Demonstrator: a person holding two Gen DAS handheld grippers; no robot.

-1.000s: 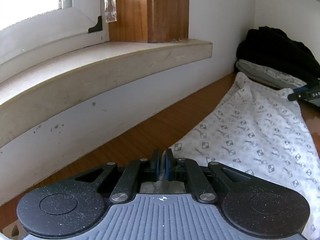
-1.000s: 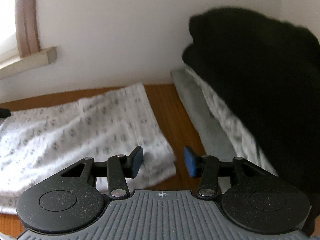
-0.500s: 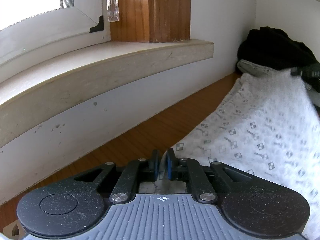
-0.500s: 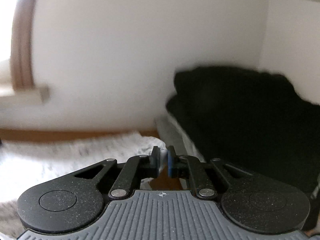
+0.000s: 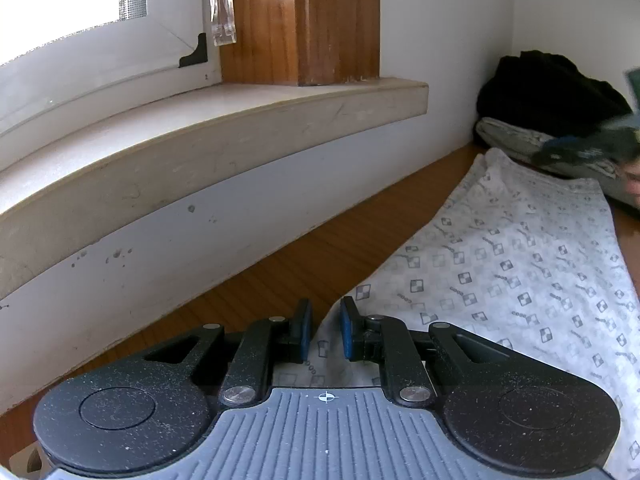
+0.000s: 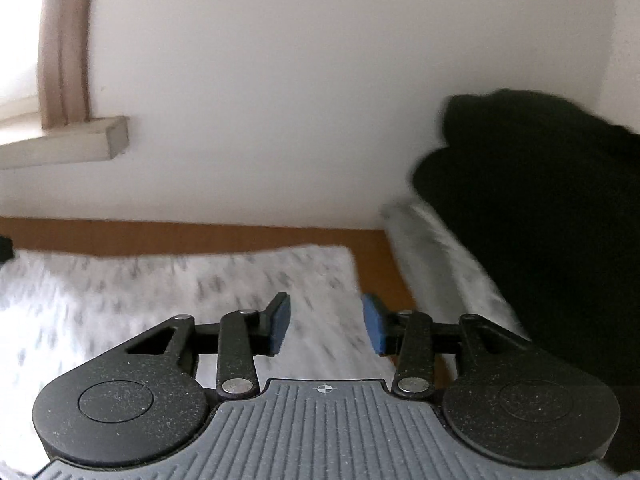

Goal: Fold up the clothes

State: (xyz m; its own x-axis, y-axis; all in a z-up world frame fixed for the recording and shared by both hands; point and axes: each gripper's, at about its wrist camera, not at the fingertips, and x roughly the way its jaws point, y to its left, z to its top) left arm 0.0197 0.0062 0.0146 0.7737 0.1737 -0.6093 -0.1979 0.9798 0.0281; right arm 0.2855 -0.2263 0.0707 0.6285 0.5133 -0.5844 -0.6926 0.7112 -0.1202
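A white garment with a small checked print (image 5: 520, 272) lies flat on the wooden table (image 5: 320, 248), folded into a long strip. My left gripper (image 5: 325, 328) stands slightly open at its near corner; a ridge of the fabric rises in the gap between the blue pads. In the right wrist view the same garment (image 6: 160, 300) looks blurred, and my right gripper (image 6: 326, 324) hangs open just above its far right edge, holding nothing. From the left wrist view, the right gripper (image 5: 580, 150) shows as a dark blur beyond the garment's far end.
A black clothes pile (image 6: 540, 200) rests on a folded grey garment (image 6: 440, 256) in the corner, close to the right gripper. A white wall and a stone window sill (image 5: 200, 152) run along the table's far side.
Both grippers were shut on the garment half a second ago and have opened. The lifted far end of the garment now lies flat, and the right gripper has drawn back.
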